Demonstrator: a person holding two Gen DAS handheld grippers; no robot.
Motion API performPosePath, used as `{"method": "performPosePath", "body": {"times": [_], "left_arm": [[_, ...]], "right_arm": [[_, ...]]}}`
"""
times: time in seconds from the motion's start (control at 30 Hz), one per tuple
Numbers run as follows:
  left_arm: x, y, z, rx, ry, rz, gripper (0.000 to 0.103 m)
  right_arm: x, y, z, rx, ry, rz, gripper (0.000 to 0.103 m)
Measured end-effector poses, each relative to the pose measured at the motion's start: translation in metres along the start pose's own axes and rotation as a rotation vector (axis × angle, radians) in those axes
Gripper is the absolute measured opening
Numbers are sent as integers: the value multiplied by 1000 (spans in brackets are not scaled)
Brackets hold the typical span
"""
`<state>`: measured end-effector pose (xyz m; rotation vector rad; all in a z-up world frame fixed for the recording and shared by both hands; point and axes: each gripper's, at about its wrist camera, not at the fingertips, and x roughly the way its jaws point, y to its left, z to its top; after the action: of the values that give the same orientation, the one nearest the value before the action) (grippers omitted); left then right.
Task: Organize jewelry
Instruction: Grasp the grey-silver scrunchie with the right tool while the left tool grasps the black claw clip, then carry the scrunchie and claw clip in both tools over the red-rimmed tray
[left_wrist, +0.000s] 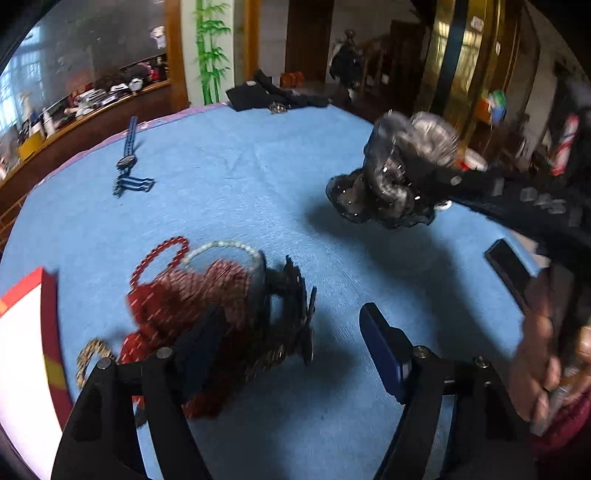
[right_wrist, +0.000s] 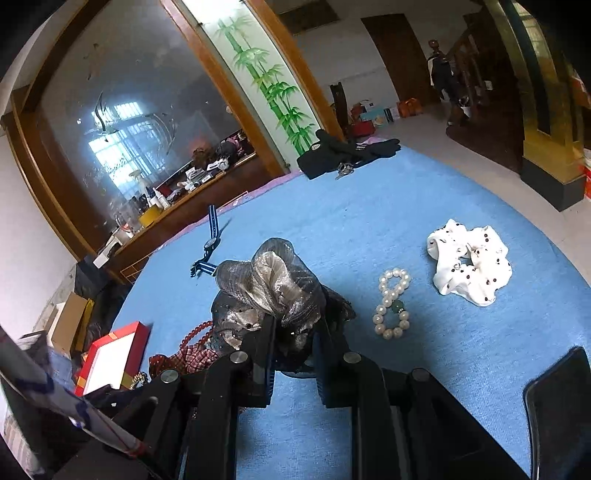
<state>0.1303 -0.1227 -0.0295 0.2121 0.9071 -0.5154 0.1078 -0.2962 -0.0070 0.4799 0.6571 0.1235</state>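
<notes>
Gripping a grey and black gauze hair bow in our right gripper, we are holding it pinched between nearly closed fingers, clear above the blue tablecloth. In the left wrist view the same bow is hanging in the air at the end of that gripper, casting a shadow on the cloth below it.

We are keeping our left gripper spread wide with nothing between its fingers, and we are pointing it down at a blurred heap of jewelry near the table's edge: red fabric pieces, a red bead bracelet, a pale bead bracelet, a dark toothed hair clip and a gold chain. The left finger is overlapping the heap in the picture; whether it is touching it we cannot tell. A red box with a white inside is sitting just beside the heap.

Further out on the cloth, a blue striped watch is lying flat, and a pearl bracelet with a green bead is lying twisted into a figure eight near a white scrunchie with dark dots. Black gloves and a bunch of keys are resting at the far edge. A dark phone is lying at the near right.
</notes>
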Motion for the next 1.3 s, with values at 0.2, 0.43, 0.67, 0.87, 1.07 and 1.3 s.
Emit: {"method": "performPosePath", "body": {"times": [0.2, 0.43, 0.67, 0.87, 1.07, 1.3], "left_arm": [[34, -1, 6, -17, 69, -29, 52], [42, -2, -4, -38, 61, -16, 33], [4, -4, -9, -93, -34, -82, 33], [-36, 1, -16, -119, -135, -62, 33], [-67, 16, -24, -145, -204, 1, 34], [-94, 40, -37, -196, -241, 22, 34]], "right_arm": [[-2, -2, 1, 8, -3, 9, 18], [-3, -3, 1, 8, -5, 21, 18], [-9, -4, 2, 6, -28, 26, 18], [-12, 2, -1, -26, -38, 34, 18], [-14, 20, -7, -115, -45, 53, 18], [-9, 39, -15, -200, -16, 111, 18]]}}
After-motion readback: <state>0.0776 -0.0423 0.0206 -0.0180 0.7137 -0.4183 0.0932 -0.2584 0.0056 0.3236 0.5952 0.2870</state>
